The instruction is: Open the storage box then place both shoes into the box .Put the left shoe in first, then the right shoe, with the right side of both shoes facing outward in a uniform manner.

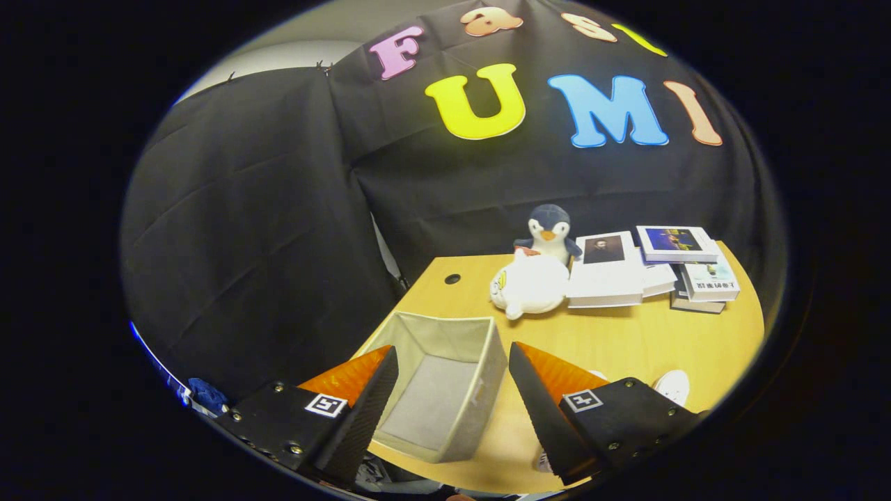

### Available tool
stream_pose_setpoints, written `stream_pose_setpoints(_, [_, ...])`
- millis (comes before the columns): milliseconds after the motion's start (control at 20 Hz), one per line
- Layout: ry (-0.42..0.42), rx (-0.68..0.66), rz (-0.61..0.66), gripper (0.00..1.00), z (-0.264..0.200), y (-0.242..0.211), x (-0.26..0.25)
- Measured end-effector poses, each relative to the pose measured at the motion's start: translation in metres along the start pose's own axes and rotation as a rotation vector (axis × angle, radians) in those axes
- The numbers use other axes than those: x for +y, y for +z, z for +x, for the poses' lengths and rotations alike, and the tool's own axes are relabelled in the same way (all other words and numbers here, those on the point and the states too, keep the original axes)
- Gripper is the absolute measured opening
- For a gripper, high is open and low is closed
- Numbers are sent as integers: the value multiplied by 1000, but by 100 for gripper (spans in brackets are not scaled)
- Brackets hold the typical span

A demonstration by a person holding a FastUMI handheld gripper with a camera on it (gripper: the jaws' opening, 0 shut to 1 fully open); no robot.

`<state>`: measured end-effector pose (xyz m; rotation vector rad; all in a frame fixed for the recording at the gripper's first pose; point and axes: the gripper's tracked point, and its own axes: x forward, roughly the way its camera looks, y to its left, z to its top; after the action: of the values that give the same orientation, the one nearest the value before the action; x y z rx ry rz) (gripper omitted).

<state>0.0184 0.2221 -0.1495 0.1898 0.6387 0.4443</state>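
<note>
Storage box (445, 386): an open, lidless fabric bin of pale grey cloth with soft, slightly bowed walls and a flat rectangular floor. It sits on the wooden table (626, 341) between the two fingers and just ahead of them, its long axis running away from the gripper and skewed a little to the left, so that one near corner points back toward the gripper.

Gripper (452, 400): fingers spread wide, holding nothing; the left finger overlaps the box's left wall in the view, the right finger stands just off its right wall (contact cannot be judged). The inner faces are ribbed.

Shoe (674, 385): a white rounded tip showing beyond the right finger's mount, on the table to the right of the box; which shoe it is, and which way it faces, cannot be told. Another small white piece lies low beside the right finger.

Beyond the fingers, well past the box: a white plush toy (529, 287) lying on its side, a blue-grey and white penguin plush (550, 233) upright behind it, and to their right a loose pile of books (651, 268) with glossy covers. The table is smooth, light wood with a small round cable hole (452, 279) near its far left corner.
</note>
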Motion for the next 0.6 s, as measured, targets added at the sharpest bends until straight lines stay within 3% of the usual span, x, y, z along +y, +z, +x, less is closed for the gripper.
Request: stream_pose_setpoints(600, [-200,130,70,97,17,-65,-122])
